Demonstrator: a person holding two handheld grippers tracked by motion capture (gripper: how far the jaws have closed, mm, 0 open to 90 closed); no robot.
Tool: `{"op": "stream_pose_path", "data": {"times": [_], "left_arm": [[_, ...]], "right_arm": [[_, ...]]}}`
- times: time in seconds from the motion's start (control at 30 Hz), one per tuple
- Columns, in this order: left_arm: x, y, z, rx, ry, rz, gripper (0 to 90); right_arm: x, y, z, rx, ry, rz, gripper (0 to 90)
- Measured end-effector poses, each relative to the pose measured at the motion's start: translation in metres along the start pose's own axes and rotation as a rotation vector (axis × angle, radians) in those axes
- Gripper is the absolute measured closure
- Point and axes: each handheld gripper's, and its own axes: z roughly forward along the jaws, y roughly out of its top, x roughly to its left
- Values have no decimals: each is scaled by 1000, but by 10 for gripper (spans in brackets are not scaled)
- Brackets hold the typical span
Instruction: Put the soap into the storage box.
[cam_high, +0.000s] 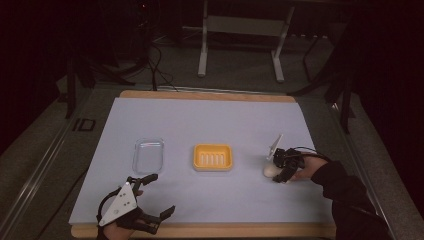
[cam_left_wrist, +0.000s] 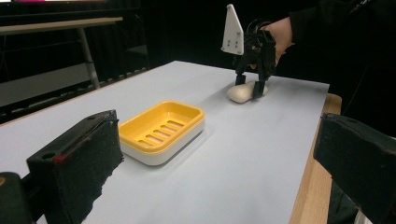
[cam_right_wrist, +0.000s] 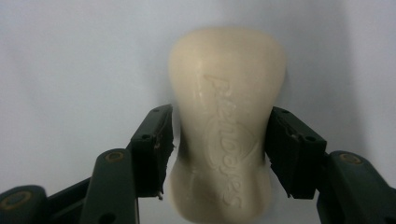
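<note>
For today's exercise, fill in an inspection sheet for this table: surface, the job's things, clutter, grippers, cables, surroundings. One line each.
Surface: pale sheet on a wooden board.
Job's things: cream soap bar lying flat at the right; yellow soap dish in the middle, with nothing in it.
Clutter: clear lid left of the dish.
Grippers: right gripper astride the soap, pads at its sides; left gripper open, holding nothing.
Cables: black cable at the right gripper.
Surroundings: dark room, metal table legs behind.
</note>
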Motion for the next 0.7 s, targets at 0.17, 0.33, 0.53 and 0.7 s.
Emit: {"op": "stream_pose_path", "data": {"times": [0.17,0.33,0.53,0.7], "left_arm": [[0,0,0,2,0,2,11],[-1,0,1,3,-1,5,11],[-1,0,1,4,-2,5,11],[-1,0,1,3,0,5,11]], "right_arm": [[1,-1,3,3,-9,-11,459],[1,0,4,10,-6,-15,470],[-1,4,4,30,-4,16,493],[-1,5,4,42,1,27,496]]}}
